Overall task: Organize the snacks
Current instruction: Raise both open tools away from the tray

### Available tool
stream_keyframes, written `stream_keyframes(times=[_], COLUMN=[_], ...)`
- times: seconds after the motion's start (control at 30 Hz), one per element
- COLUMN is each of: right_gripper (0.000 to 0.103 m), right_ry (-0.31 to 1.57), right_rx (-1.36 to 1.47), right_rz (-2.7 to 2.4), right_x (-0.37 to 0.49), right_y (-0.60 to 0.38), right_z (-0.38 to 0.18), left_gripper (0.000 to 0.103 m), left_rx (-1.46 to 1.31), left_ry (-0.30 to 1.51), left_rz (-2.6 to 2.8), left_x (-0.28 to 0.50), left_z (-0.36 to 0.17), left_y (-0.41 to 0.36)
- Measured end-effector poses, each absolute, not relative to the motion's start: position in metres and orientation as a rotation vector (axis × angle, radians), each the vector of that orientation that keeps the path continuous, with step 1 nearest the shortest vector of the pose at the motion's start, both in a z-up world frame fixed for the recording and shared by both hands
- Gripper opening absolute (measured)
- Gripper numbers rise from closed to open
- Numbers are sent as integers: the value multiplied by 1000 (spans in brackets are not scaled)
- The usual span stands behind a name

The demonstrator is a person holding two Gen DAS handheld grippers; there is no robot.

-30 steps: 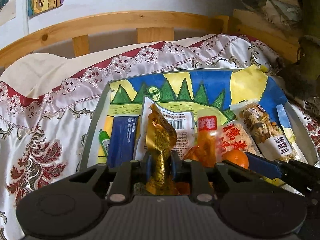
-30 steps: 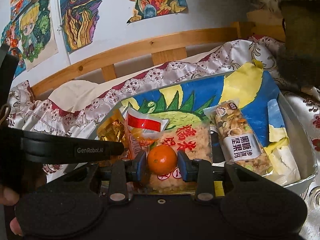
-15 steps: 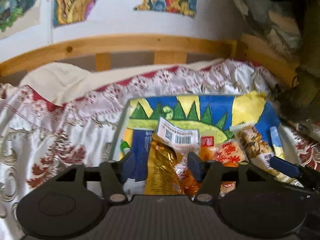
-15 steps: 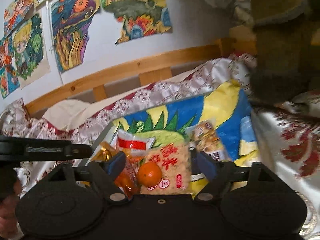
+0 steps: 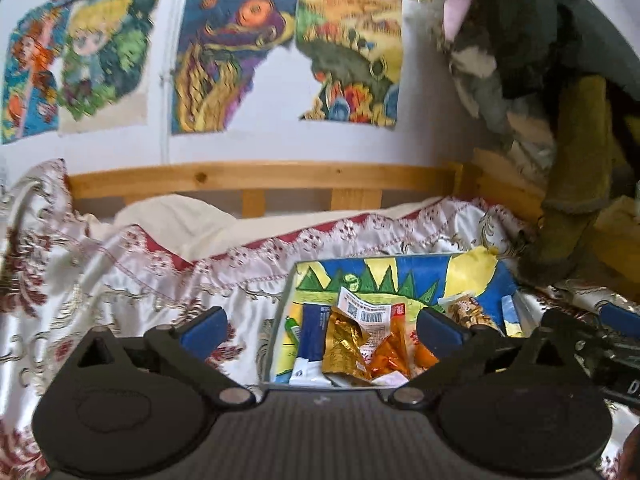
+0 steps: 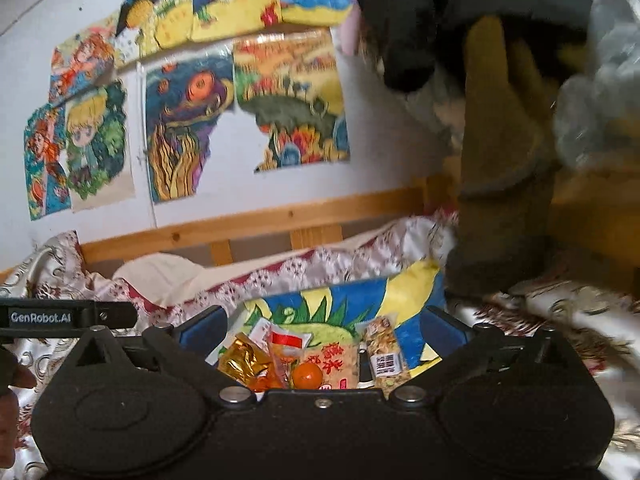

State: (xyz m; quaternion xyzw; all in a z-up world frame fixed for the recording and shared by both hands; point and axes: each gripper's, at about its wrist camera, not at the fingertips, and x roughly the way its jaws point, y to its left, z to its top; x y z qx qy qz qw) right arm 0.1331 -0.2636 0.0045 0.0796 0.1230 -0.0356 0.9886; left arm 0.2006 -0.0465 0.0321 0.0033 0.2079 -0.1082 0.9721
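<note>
Since the earlier frames, both grippers had been drawn up and back from the tray (image 5: pixel 516 300), and their jaws had just been opening, with nothing left between them. The left gripper (image 5: pixel 320 330) had let go of the gold packet (image 5: pixel 344 344); the right gripper (image 6: pixel 322 330) had released the orange (image 6: pixel 307 375). Both items lay in the tray, below and beyond the fingers. It was judged that the orange could roll on the soft bedding (image 5: pixel 120 280). Both grippers were held tilted slightly downward, jaws fully spread.
</note>
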Motion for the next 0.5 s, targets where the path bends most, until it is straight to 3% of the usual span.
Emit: stream_keyframes(times=[0.5], right_gripper=[102], right_ry=[183], right_rx=[204], right_rz=[29], right_x=[19], right_y=[-240], right_z=[31], left_gripper=[103], left_rx=[-22], left_ry=[417], left_rz=[-97], left_x=[73], left_z=[35], left_y=[15])
